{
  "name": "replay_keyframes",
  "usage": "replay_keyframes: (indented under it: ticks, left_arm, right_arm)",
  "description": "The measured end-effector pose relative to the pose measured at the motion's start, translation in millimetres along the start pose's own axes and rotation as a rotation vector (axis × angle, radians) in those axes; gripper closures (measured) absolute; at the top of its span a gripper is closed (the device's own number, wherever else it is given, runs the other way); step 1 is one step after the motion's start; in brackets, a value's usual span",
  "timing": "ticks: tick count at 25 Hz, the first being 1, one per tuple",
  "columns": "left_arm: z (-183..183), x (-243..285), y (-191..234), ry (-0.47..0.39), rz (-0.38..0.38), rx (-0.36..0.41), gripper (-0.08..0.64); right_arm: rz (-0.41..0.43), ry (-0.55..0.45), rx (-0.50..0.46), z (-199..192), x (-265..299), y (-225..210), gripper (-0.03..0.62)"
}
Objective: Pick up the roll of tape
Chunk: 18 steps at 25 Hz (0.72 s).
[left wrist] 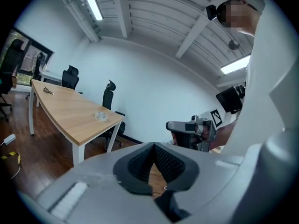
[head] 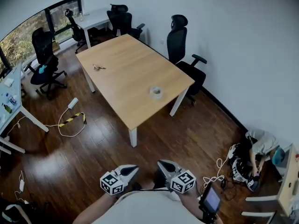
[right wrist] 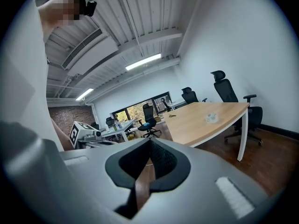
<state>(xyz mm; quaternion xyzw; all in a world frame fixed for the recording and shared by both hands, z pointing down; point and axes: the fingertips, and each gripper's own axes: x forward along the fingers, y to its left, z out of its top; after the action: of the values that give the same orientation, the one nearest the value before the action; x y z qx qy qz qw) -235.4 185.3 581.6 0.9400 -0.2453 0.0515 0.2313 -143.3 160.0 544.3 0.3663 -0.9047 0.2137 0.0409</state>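
Note:
The roll of tape (head: 156, 93) is a small, pale, clear ring lying flat near the close right corner of the wooden table (head: 126, 73). It shows small in the left gripper view (left wrist: 101, 116) and in the right gripper view (right wrist: 211, 118). Both grippers are held close to my body above the floor, well short of the table. My left gripper (head: 132, 168) has its jaws together with nothing between them (left wrist: 154, 145). My right gripper (head: 161, 163) is beside it, its jaws meeting at the tip and empty (right wrist: 150, 141).
A bunch of keys (head: 98, 67) lies at the table's far left. Black office chairs (head: 180, 41) stand behind and beside the table. A white cable with a yellow-black strip (head: 72, 119) lies on the floor at the left. Bags and cables (head: 245, 164) are piled at the right.

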Motion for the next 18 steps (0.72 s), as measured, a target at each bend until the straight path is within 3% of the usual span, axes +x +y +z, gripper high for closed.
replay_keyframes:
  ticks: [7,18]
  left_arm:
    - [14,29,28,-0.004,0.053,-0.021,0.554]
    - [79,153,56,0.016,0.052,0.028,0.554]
  right_arm:
    - [0.056,0.012,-0.012,16,25,-37,0.586]
    - [0.084,0.019,-0.019,68,28,-149,0.586]
